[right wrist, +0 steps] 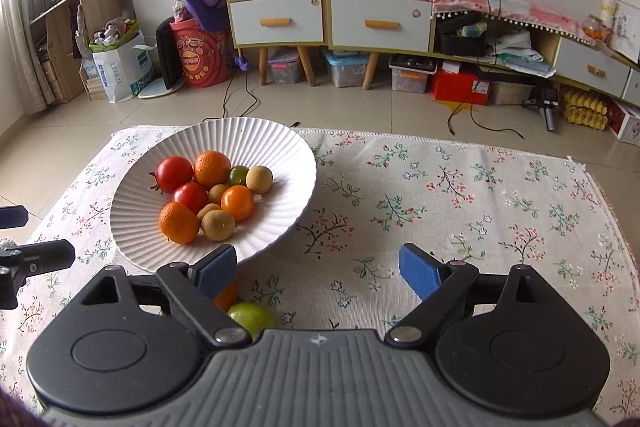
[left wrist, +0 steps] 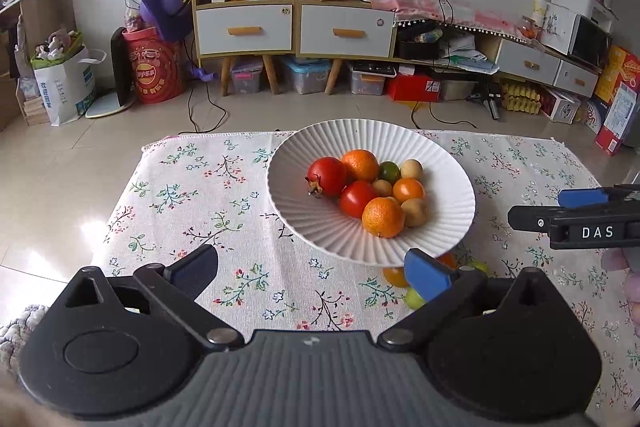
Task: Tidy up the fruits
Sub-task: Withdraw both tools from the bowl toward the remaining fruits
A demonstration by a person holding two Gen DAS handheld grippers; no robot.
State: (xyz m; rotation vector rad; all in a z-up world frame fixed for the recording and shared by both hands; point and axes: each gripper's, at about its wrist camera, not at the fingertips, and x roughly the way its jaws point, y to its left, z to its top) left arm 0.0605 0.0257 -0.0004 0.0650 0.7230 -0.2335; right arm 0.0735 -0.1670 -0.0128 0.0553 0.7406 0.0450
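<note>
Fruits (left wrist: 370,189): heaped in white ribbed plate (left wrist: 340,235).
Loose fruit: green one (right wrist: 251,317) left on cloth (right wrist: 460,203).
Left gripper (left wrist: 312,273): spread wide, nothing held.
Right gripper (right wrist: 318,273): spread wide, nothing held.

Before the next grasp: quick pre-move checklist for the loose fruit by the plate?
1. Left gripper open and empty: ok.
2. Right gripper open and empty: ok.
3. Loose fruit located: ok. A green fruit and an orange fruit lie on the floral tablecloth, just in front of the white ribbed plate.
4. Clear approach to them: not ok. The right gripper's left finger covers part of the orange fruit; the plate rim is close.
5. Room on the plate: ok, bare area around the pile.
6. Number of loose fruits: cannot tell, some are partly hidden.
</note>
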